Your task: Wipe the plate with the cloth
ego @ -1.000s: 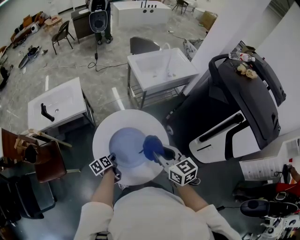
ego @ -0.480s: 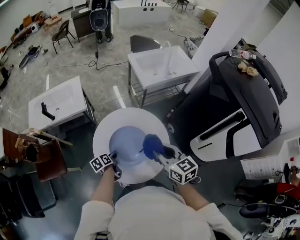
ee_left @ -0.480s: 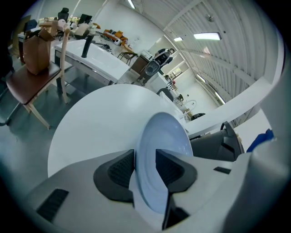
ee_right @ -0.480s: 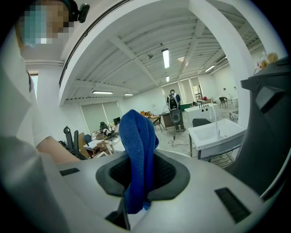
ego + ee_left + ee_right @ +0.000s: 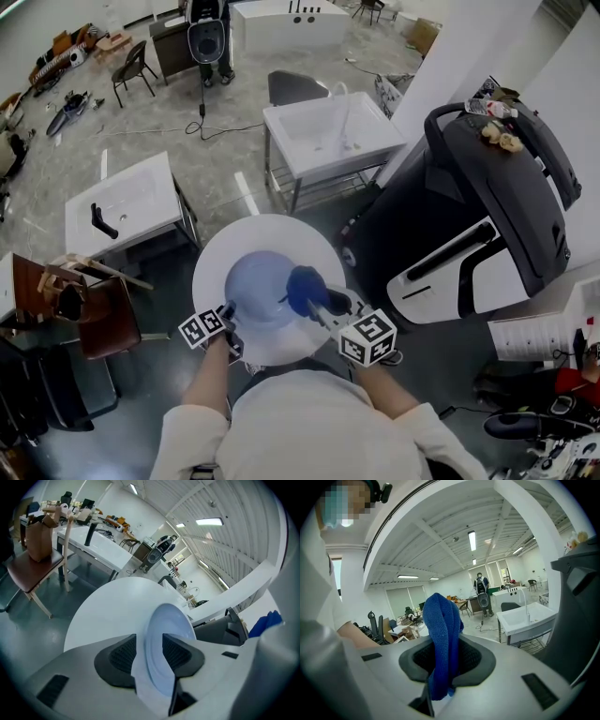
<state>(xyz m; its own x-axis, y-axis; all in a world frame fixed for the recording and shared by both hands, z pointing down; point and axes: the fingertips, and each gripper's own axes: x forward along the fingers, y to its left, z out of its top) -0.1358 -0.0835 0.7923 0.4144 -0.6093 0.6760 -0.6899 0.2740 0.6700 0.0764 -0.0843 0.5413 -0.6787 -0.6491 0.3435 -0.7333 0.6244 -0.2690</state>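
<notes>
Left tool (image 5: 150,654), jaws just opening, loosely straddles the plate (image 5: 171,623) rim. Right tool (image 5: 445,660) clamps the cloth (image 5: 443,634) beside it. Wiping appears finished.

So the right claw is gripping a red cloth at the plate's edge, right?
No: the cloth is blue, not red. The right gripper view shows the right claw gripping it; the head view shows it at the edge of the plate.
</notes>
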